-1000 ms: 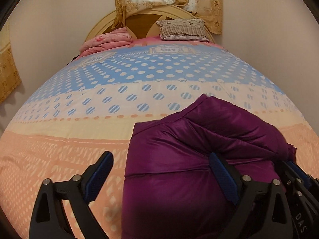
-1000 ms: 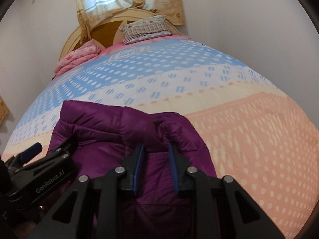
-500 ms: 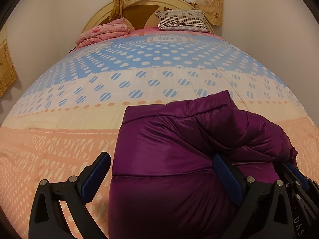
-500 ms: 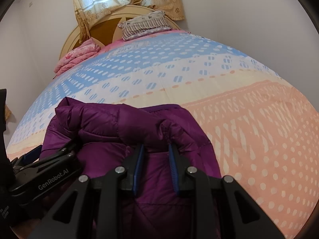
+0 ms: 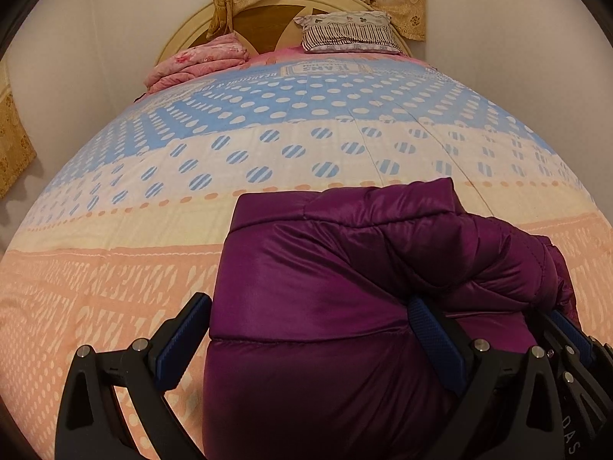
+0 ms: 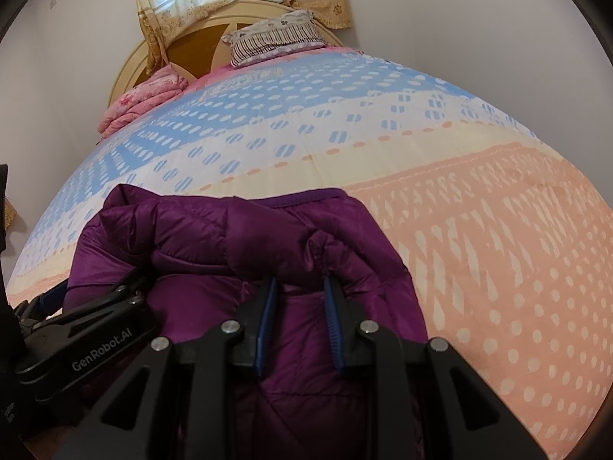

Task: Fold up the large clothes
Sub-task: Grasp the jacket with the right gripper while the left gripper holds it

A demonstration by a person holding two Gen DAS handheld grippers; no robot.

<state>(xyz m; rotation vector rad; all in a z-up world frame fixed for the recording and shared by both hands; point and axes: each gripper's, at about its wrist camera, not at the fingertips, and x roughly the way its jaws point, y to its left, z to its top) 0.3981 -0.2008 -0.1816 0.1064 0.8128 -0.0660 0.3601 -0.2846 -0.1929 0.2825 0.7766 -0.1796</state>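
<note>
A purple padded jacket (image 5: 345, 287) lies bunched and partly folded on the bed near its foot; it also fills the near middle of the right wrist view (image 6: 237, 237). My left gripper (image 5: 306, 329) is open wide, its jaws standing either side of the jacket's near left part. My right gripper (image 6: 299, 287) is shut on a fold of the jacket at its near right edge. The right gripper shows at the right edge of the left wrist view (image 5: 567, 329), and the left gripper at the left of the right wrist view (image 6: 95, 303).
The bed has a dotted blue, cream and peach cover (image 5: 115, 268). A striped pillow (image 5: 348, 32) and a folded pink blanket (image 5: 199, 59) lie at the wooden headboard (image 5: 268, 19). Walls close in on both sides, curtains hang behind.
Both grippers have moved forward with the jacket, carrying its near part toward the headboard. The left stays open and the right stays shut on the fold.
</note>
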